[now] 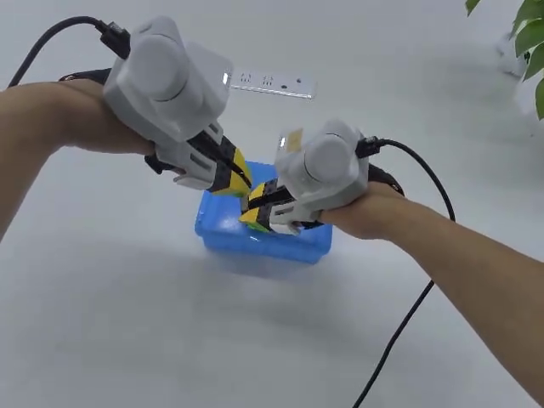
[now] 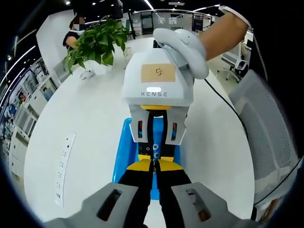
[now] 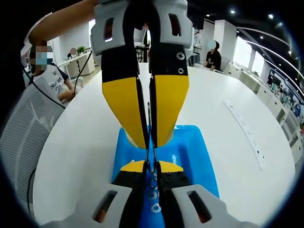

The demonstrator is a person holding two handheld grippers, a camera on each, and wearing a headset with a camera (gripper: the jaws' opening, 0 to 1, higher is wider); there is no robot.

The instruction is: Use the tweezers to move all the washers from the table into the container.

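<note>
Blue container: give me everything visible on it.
The blue container is a low rectangular box with rounded corners, glossy like plastic. It sits flat on the white table. The left gripper and right gripper meet tip to tip above it, covering much of its top; contact with it cannot be told.

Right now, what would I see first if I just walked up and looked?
Two grey grippers meet nose to nose over the white table: the left gripper and the right gripper, yellow tips close together. Right under them sits a bright blue container. A green plant peeks in at the head view's top right corner.
</note>
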